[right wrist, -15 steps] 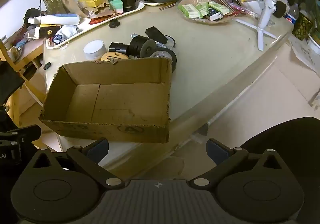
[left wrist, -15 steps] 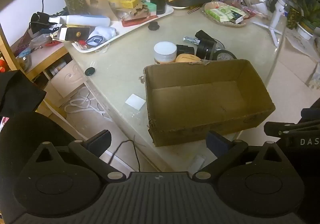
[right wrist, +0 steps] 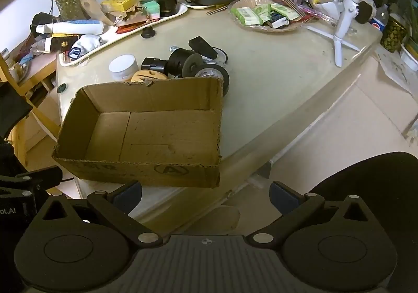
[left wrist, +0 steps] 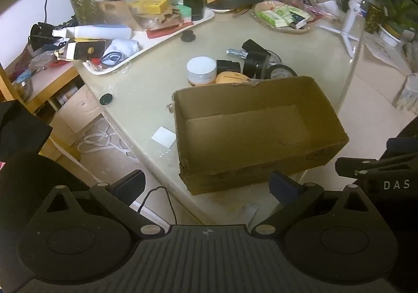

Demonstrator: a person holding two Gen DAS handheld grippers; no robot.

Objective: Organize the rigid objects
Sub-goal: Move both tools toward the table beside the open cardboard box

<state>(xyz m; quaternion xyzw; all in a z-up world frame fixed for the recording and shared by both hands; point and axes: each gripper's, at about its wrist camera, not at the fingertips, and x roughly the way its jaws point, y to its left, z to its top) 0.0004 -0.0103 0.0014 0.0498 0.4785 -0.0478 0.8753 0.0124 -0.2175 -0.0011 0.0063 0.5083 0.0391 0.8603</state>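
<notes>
On the table (left wrist: 300,39), the cardboard box (left wrist: 250,131) sits just beyond both wide-open, unladen tongs (left wrist: 206,184) (right wrist: 205,195).

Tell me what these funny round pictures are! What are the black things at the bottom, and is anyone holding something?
A person holds a grabbing tool in each hand, and each tool carries a camera that looks out between its two fingers. One picture comes from the left gripper, the other from the right gripper. The black shapes at the bottom are the tools themselves. Both are open and hold nothing. On the table stands an empty cardboard box. Behind it lie small things to tidy: a white-lidded jar, a roll of black tape and other black parts. Farther back are a cluttered white tray and a basket of packets.
</notes>
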